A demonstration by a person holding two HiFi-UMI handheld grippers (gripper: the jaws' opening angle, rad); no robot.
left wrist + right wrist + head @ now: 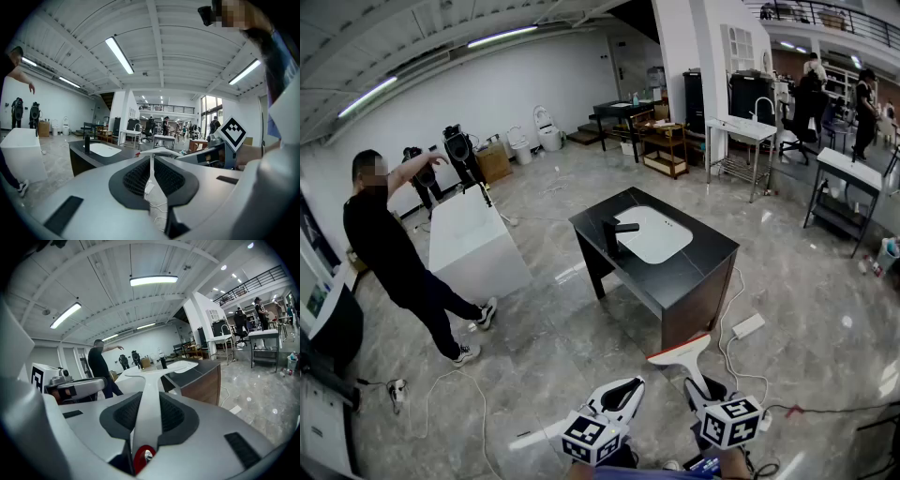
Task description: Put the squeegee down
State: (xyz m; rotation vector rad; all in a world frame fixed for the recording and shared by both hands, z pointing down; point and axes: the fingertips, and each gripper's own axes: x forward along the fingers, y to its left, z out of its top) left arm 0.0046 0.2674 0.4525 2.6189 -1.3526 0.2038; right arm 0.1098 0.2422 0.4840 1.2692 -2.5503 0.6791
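My right gripper [699, 386] is shut on the handle of a white squeegee [680, 352], held above the floor just in front of the black table [698, 274]. In the right gripper view the squeegee [153, 376] runs out between the dark pads of the right gripper [149, 400], and its blade spreads crosswise before the table [206, 367]. A red end of the handle shows at the jaws' base. My left gripper [635, 383] hangs beside it on the left. Only a thin slit shows between the jaws of the left gripper [151, 160], and nothing is in them. The squeegee's blade [157, 151] shows beyond them.
The table carries a white inset sink [656, 234] and a black faucet [619, 231]. A power strip [748, 325] and cables lie on the floor to its right. A person in black [394, 253] stands at the left beside a white block [473, 242]. Metal tables stand at the back right.
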